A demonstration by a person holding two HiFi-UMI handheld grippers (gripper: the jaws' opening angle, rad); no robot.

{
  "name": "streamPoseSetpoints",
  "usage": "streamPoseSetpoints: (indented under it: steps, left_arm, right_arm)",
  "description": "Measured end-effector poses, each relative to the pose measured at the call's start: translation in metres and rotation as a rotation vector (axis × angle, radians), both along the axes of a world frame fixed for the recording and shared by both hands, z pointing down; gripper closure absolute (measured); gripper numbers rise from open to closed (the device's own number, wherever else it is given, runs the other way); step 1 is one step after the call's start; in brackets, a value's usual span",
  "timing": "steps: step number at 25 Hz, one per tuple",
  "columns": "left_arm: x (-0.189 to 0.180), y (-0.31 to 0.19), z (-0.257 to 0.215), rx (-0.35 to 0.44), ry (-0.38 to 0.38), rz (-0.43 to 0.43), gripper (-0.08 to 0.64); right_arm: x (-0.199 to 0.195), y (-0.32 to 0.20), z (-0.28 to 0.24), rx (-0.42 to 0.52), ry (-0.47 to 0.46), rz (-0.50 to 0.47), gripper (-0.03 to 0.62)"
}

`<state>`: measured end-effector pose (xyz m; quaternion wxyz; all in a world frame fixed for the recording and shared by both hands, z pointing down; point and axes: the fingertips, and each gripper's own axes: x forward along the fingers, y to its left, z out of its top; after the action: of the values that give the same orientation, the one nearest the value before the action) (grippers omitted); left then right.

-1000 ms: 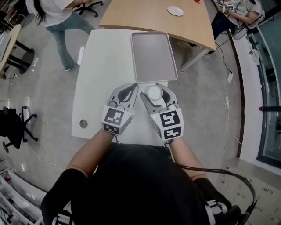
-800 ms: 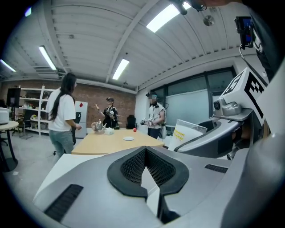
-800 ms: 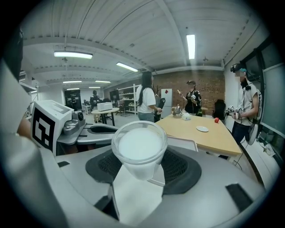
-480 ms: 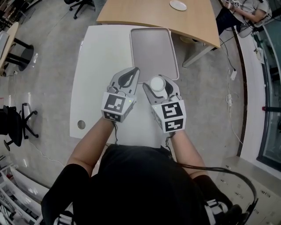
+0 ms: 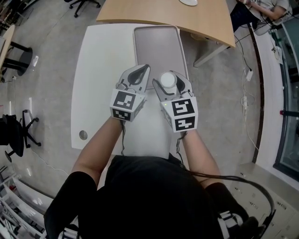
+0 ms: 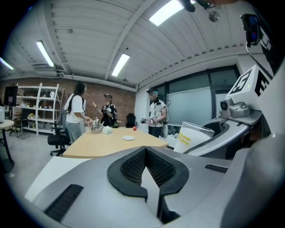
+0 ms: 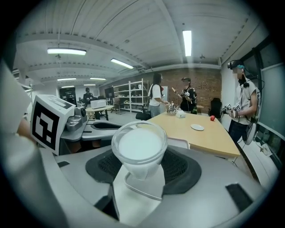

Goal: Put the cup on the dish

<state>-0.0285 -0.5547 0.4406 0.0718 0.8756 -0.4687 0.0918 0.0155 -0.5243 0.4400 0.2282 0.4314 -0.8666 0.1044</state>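
Observation:
A clear plastic cup [image 5: 168,80] with a white inside is held upright in my right gripper [image 5: 169,85], which is shut on it; in the right gripper view the cup [image 7: 139,149] sits between the dark pads. It hangs over the near edge of a grey tray [image 5: 156,44]. My left gripper [image 5: 141,71] is just to the left, shut with nothing in it; in its own view the pads [image 6: 133,167] meet. A small white dish [image 7: 197,127] lies on the wooden table [image 7: 200,136] beyond; the dish [image 5: 189,2] shows at the head view's top edge.
The white table [image 5: 103,70] carries the tray and has a round hole [image 5: 83,135] near its left front. Several people stand round the wooden table's far end, where a kettle [image 7: 171,108] and a red object [image 7: 212,118] sit. Office chairs [image 5: 14,135] stand at the left.
Both grippers have moved forward along the white table towards the tray, the cup still in the right one. The cup now hangs over the tray's near edge.

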Motion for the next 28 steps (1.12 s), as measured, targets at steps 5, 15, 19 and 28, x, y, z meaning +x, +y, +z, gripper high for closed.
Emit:
streamPoseSetpoints:
  steps: [5, 15, 19, 28]
  left_arm:
    - [0.005, -0.026, 0.025, -0.014, -0.026, 0.001, 0.560]
    - [0.003, -0.078, 0.090, -0.064, -0.054, -0.072, 0.560]
    - [0.004, -0.091, 0.113, -0.070, -0.064, -0.078, 0.560]
    - [0.003, -0.115, 0.150, -0.070, -0.052, -0.103, 0.560]
  right_arm:
    - [0.005, -0.027, 0.023, -0.019, 0.016, -0.001, 0.341]
    - [0.017, -0.089, 0.078, -0.058, 0.056, 0.024, 0.341]
    - [0.019, -0.105, 0.099, -0.078, 0.053, 0.029, 0.339]
    - [0.019, -0.133, 0.140, -0.096, 0.068, 0.032, 0.341]
